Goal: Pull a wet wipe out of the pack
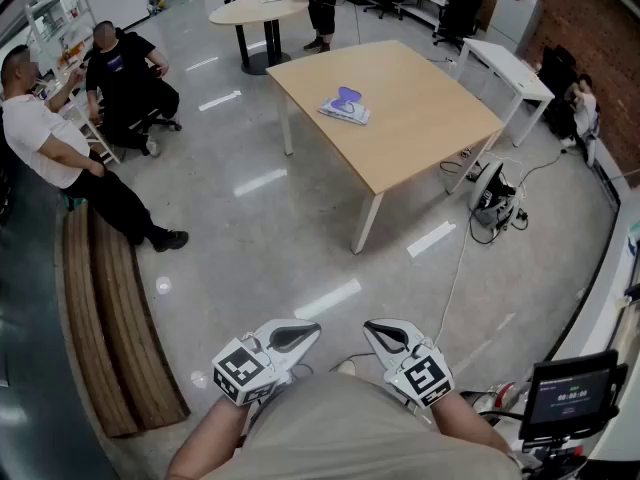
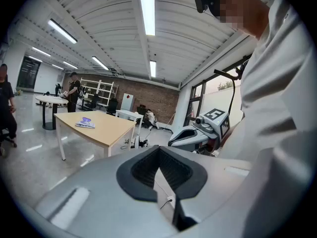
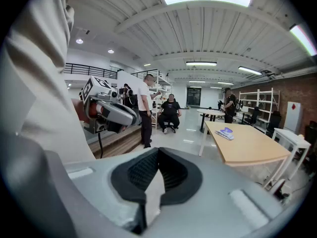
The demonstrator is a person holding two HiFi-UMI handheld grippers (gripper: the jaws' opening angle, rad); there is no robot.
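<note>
I am holding my left claw [image 1: 308,332] and right claw [image 1: 374,330] closed, with nothing inside. Far ahead of them, a flat purple-and-white wipe pack [image 1: 345,108] is lying on a tan wooden table [image 1: 430,138]. Only the gripper views are showing long ceiling lights [image 2: 147,9].

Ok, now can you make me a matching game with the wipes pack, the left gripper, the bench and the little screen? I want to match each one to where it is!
Things:
1. wet wipe pack
2. left gripper
3. bench
4. small screen

Places:
A. lower right corner of the head view
B. lying on the square wooden table
C. on the floor at the left, curved and wooden
D. held close in front of the person, shut and empty

Pairs: 1-B, 2-D, 3-C, 4-A
</note>
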